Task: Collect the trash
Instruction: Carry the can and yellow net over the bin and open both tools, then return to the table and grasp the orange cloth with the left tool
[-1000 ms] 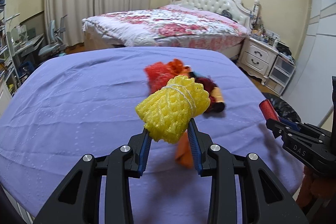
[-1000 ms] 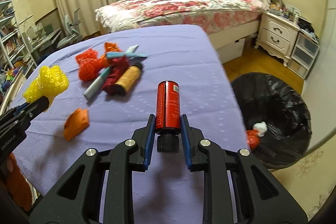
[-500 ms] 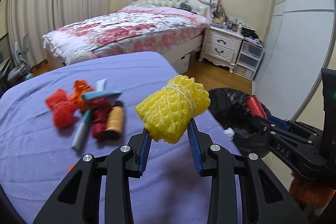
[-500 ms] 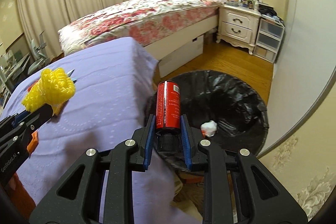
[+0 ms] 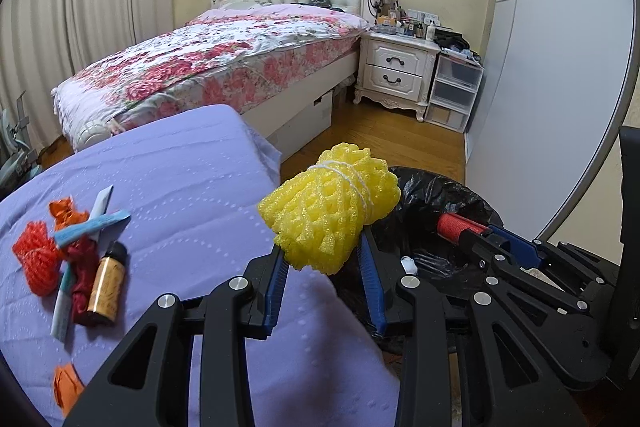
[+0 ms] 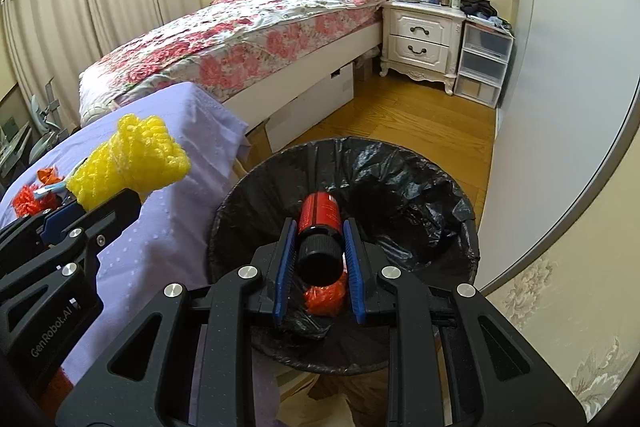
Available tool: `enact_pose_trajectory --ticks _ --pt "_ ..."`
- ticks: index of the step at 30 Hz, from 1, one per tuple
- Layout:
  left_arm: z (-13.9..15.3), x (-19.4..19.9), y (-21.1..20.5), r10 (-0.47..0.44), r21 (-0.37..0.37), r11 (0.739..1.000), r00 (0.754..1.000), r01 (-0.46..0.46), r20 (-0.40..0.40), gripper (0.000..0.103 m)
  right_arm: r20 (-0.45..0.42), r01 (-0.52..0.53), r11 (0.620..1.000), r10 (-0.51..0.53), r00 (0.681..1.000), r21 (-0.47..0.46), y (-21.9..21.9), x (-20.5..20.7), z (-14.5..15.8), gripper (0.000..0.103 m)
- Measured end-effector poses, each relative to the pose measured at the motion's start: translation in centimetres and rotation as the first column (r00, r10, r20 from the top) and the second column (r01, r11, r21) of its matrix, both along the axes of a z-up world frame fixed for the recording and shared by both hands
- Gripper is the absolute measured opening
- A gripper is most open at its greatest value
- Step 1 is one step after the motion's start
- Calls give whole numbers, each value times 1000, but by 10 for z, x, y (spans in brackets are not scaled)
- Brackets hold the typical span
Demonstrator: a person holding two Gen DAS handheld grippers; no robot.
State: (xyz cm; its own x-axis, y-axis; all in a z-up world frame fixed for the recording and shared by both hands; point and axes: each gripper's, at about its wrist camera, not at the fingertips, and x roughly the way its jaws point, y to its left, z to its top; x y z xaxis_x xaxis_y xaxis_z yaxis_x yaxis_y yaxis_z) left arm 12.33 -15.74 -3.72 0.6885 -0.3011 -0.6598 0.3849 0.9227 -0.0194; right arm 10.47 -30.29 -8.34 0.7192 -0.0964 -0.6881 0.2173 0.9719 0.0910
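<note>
Lavender-covered bench [image 5: 192, 187]; near left edge, clustered and touching: red foam net [image 5: 36, 263], blue tubes [image 5: 90, 227], gold bottle [image 5: 107, 281]; orange scrap [image 5: 66, 389] near front edge.

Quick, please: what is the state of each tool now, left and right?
Left tool: closed on the yellow foam net.
Right tool: closed on the red bottle, over the trash bin.
</note>
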Motion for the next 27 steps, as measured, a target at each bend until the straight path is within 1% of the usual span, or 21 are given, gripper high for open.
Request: enact_pose_trajectory --ticks 3,6,7,8,9,10,12,13,14,16,17,19,21,27 --pt "-5 7 -6 0 11 1000 1000 0 -8 35 -4 22 1000 -22 1000 5 -8 4 -3 23" --pt "-13 15 -13 -21 32 999 999 22 -34 36 -14 36 999 -36 999 19 -15 7 -8 23" --pt "-14 16 -15 -19 42 999 999 21 -33 39 -15 40 999 -40 999 20 -16 7 -9 24" --pt "-16 16 -14 -20 47 999 999 21 -35 40 -12 47 999 -47 999 19 -17 7 -10 25" --pt "-18 17 -14 -20 50 998 999 22 -39 42 -12 49 999 -49 999 18 -18 7 -10 25" --pt "-20 17 -14 -17 50 999 999 20 -45 47 -14 49 999 -49 999 18 -19 6 -10 26" --pt "-21 17 -13 -12 43 999 999 14 -51 58 -11 56 998 -56 998 16 -20 5 -10 34" --pt "-20 15 -13 -9 41 999 999 11 -46 60 -7 63 998 -62 998 12 -21 3 -10 38" --pt "-20 17 -12 -8 42 999 999 9 -42 61 -5 65 998 -64 998 10 -21 2 -10 38" --pt "-18 16 -11 -8 46 999 999 10 -33 67 -5 67 998 -67 998 11 -21 1 -10 39" --pt "-17 15 -11 -7 48 999 1000 8 -27 68 -3 69 998 -69 998 13 -21 -1 -9 41" --pt "-14 12 -8 -2 51 999 1000 3 -15 70 0 74 997 -74 997 8 -20 -3 -8 45" --pt "-12 9 -3 9 53 999 1000 -8 -9 71 3 75 997 -75 997 7 -19 -6 -7 46" --pt "-6 -2 25 61 44 997 998 -61 -14 72 0 63 998 -63 998 26 -11 -14 -6 49"
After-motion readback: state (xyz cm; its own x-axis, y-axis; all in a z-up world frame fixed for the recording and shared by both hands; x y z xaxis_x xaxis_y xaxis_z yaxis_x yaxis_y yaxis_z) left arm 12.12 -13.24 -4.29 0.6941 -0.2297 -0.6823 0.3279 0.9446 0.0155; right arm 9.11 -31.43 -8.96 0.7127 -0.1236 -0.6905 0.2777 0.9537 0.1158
